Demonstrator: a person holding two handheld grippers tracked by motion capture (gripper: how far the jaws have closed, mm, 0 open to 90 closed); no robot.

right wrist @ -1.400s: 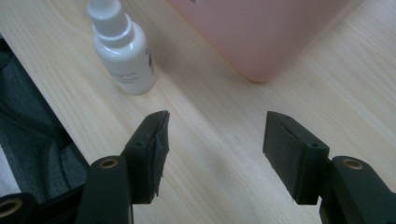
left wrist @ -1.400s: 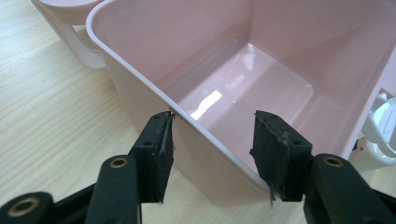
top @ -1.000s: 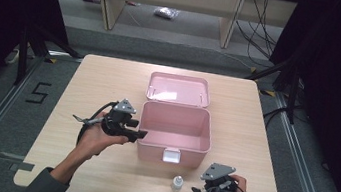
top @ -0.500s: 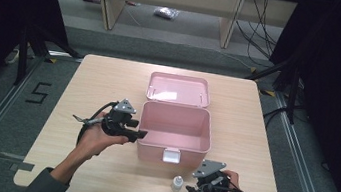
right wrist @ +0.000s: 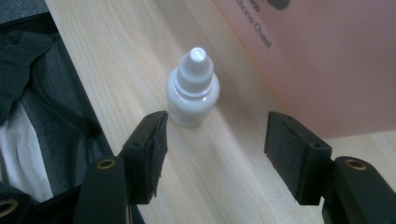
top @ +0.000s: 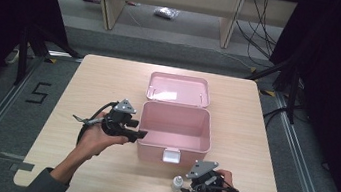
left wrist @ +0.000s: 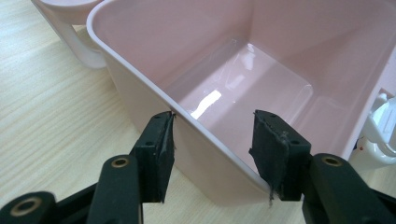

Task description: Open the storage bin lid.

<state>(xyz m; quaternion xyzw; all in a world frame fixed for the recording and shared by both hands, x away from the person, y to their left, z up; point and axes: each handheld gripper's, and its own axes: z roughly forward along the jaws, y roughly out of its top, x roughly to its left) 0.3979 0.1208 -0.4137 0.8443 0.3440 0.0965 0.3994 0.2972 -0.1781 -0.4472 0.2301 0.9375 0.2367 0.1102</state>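
While the left tongs [left wrist: 212, 154] straddle the box [top: 176, 127] wall unclamped, the right tongs [right wrist: 215, 149] gape before the bottle [right wrist: 192, 88]; ungrasped, unboxed.

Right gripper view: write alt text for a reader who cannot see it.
A small white plastic dropper bottle stands upright on the light wooden table, just beyond the open black jaws of the right gripper. The pink plastic box's wall rises beside it.

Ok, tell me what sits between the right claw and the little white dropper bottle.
Nothing: in the right gripper view only bare wooden table separates the open right claw from the upright dropper bottle.
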